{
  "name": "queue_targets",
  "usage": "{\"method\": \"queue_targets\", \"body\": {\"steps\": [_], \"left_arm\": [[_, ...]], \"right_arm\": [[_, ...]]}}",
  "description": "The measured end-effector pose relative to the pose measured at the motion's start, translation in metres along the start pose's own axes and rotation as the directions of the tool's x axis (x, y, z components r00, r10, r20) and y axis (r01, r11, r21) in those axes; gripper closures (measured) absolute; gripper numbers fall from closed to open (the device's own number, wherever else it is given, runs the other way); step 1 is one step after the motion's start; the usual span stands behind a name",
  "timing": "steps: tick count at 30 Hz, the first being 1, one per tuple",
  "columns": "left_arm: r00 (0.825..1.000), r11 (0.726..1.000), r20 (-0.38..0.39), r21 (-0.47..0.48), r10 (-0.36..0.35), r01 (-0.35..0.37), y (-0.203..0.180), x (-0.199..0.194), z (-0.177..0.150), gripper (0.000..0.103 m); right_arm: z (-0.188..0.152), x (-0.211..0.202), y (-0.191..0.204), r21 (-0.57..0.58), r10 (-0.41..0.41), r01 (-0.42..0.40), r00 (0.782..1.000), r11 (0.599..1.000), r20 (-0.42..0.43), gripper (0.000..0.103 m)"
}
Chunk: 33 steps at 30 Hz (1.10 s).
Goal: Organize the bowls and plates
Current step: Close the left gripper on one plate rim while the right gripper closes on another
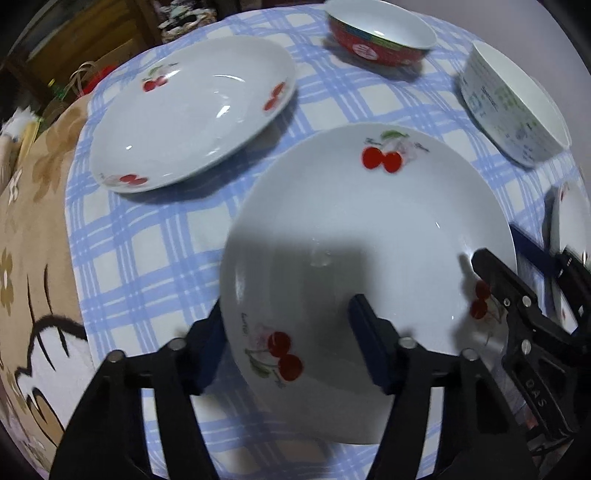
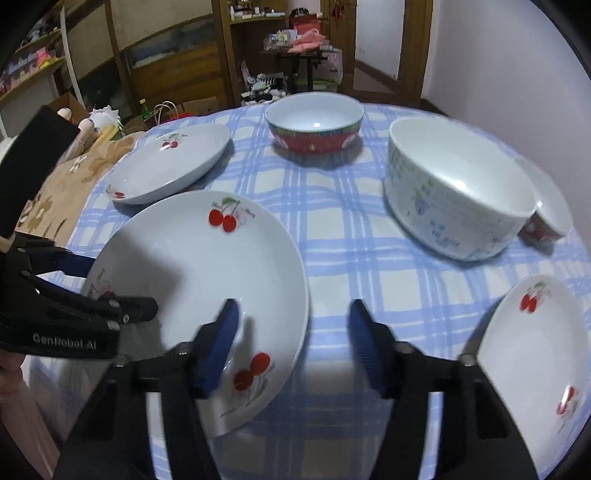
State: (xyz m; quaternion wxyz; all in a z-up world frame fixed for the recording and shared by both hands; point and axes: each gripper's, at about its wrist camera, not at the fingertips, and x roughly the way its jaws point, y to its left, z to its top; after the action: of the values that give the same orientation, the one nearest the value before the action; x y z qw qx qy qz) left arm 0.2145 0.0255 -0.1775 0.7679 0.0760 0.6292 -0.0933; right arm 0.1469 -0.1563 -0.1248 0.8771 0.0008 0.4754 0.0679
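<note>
Left wrist view: the left gripper (image 1: pixel 291 345) is pinching the near rim of a white round ceramic plate printed with red cherries (image 1: pixel 369 258), one blue-padded finger under the rim on the left and the other lying on the plate's inner face. The plate sits tilted over the blue-and-white checked cloth covering the surface (image 1: pixel 155 258). The right gripper (image 1: pixel 517 258) reaches in from the right edge, one black finger touching this plate's right rim. Beyond it to the left lies a second white cherry-printed plate (image 1: pixel 192 110), flat on the cloth. A red bowl with a white inside (image 1: pixel 380 35) stands at the far side, and a tall white bowl with pale green and blue print (image 1: pixel 513 107) stands to the right. A beige flowered cloth (image 1: pixel 37 221) hangs to the left of the surface.

Right wrist view: the right gripper (image 2: pixel 291 339) is spread wide, its left finger over the held plate (image 2: pixel 199 295) and its right finger above bare cloth (image 2: pixel 343 240). The left gripper (image 2: pixel 110 291) grips that plate's left rim. The second plate (image 2: pixel 170 166), red bowl (image 2: pixel 314 125) and tall printed bowl (image 2: pixel 458 188) stand beyond. A third cherry-printed plate (image 2: pixel 532 365) lies at the near right, and a small red-and-white bowl (image 2: pixel 546 214) sits just behind the tall bowl.
</note>
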Motion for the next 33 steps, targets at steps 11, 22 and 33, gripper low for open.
{"method": "queue_targets", "body": {"steps": [11, 22, 33], "left_arm": [[0.999, 0.994, 0.005, -0.102, -0.039, 0.040, 0.020, 0.001, -0.003, 0.076], [0.999, 0.999, 0.020, -0.013, -0.048, 0.048, 0.013, -0.024, -0.023, 0.078], [0.998, 0.998, -0.060, 0.064, -0.009, 0.012, -0.019, -0.026, -0.055, 0.092]], "right_arm": [[-0.004, 0.008, -0.019, 0.127, 0.144, -0.134, 0.987, 0.983, -0.066, 0.090], [-0.008, -0.016, -0.029, 0.151, 0.153, -0.140, 0.985, 0.979, -0.078, 0.090], [-0.026, -0.042, -0.024, 0.107, 0.137, -0.126, 0.986, 0.986, -0.098, 0.094]]}}
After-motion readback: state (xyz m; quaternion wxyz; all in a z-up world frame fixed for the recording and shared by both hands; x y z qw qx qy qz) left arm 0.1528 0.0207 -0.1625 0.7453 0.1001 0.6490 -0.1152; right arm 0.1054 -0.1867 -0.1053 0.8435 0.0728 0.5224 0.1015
